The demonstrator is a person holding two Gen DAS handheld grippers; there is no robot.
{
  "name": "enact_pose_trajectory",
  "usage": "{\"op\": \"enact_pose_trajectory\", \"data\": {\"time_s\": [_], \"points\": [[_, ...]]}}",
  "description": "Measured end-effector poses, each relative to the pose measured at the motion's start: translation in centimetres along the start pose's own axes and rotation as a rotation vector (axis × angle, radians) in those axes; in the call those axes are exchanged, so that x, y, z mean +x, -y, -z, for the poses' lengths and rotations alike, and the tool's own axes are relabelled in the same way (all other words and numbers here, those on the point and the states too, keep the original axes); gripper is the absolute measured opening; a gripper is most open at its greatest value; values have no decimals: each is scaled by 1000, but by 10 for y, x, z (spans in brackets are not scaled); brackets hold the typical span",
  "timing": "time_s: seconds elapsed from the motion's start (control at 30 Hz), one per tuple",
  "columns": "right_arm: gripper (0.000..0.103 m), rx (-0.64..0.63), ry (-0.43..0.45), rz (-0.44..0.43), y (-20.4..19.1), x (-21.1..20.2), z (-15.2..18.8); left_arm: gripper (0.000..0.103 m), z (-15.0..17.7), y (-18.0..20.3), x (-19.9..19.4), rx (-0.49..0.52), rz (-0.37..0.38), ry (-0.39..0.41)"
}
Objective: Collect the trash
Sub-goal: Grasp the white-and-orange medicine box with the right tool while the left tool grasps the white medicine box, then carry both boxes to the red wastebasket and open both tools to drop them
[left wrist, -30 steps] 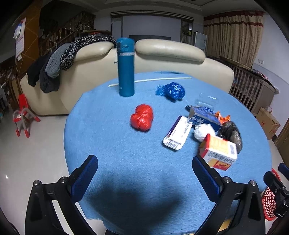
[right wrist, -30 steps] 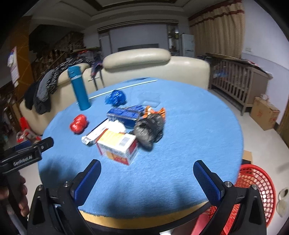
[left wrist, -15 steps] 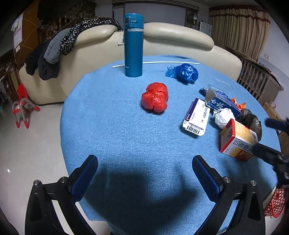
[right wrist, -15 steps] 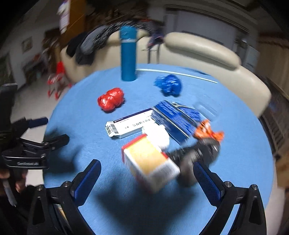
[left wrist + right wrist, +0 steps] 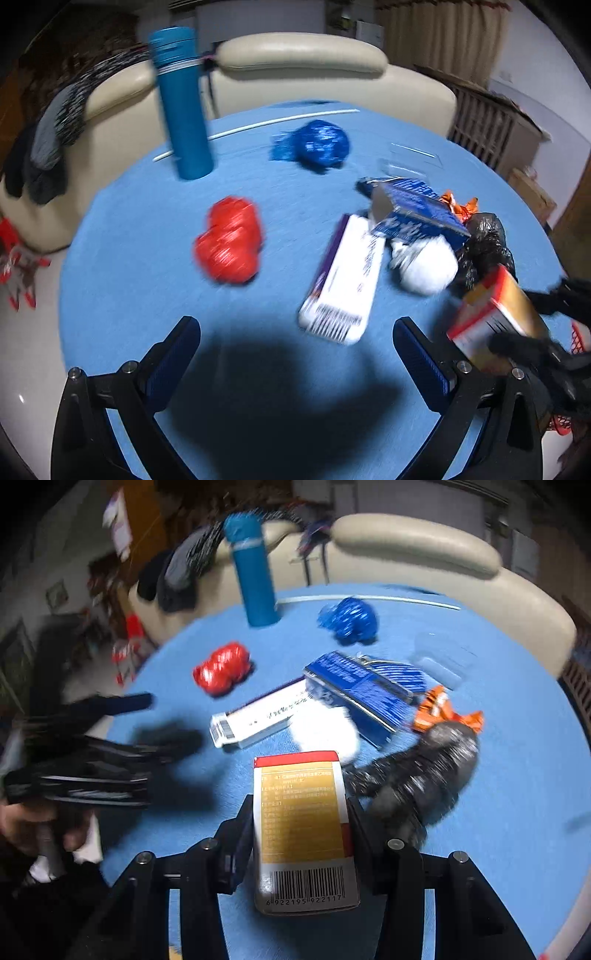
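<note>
My right gripper is closing its jaws on a yellow and red carton, with a pad against each side; the left wrist view shows the carton at the far right. Just beyond it lie a black bag, a white wad, a blue box, a long white box, an orange wrapper, a red crumpled bag and a blue crumpled bag. My left gripper is open and empty above the blue table, near the white box's end.
A tall blue flask stands at the table's far left, with a white rod behind it. A clear plastic piece lies at the far right. A cream sofa is beyond the table. A red basket sits below the right edge.
My right gripper moved onto the carton and narrowed its jaws around it. My left gripper moved forward and right, so the trash pile looks closer.
</note>
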State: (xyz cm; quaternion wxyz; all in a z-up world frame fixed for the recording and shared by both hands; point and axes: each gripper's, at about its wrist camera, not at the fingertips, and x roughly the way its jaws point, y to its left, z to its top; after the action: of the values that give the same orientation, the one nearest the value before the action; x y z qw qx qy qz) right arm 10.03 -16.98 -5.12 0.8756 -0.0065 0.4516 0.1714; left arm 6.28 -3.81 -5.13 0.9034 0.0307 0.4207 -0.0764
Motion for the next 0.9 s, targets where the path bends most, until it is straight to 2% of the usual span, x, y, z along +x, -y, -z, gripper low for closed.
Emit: {"op": "enact_pose_trajectory", "data": {"time_s": [0.1, 0.27, 0.3, 0.33, 0.37, 0.4, 0.47, 0.53, 0.7, 0.9], "points": [[50, 75, 31, -25, 8, -13, 9, 103, -17, 18, 23, 78, 16, -49], [50, 210, 89, -62, 23, -30, 23, 101, -21, 35, 59, 175, -10, -139], [50, 224, 98, -63, 24, -32, 24, 92, -21, 34, 60, 168, 15, -136], [50, 241, 107, -67, 26, -35, 27, 69, -22, 30, 59, 144, 56, -137], [50, 256, 113, -71, 28, -39, 29, 56, -24, 28, 57, 124, 79, -137], [50, 268, 118, -74, 29, -41, 31, 50, -25, 28, 55, 123, 55, -137], [50, 287, 127, -77, 31, -45, 35, 50, -25, 23, 52, 110, 80, -145], [50, 299, 137, -77, 32, -49, 38, 50, -23, 18, 44, 98, 74, -135], [50, 343, 181, -70, 36, -63, 52, 50, -12, 8, 8, 25, 75, -55], [50, 418, 247, -22, 42, -98, 78, 50, 2, 28, -34, 20, 104, 49]]}}
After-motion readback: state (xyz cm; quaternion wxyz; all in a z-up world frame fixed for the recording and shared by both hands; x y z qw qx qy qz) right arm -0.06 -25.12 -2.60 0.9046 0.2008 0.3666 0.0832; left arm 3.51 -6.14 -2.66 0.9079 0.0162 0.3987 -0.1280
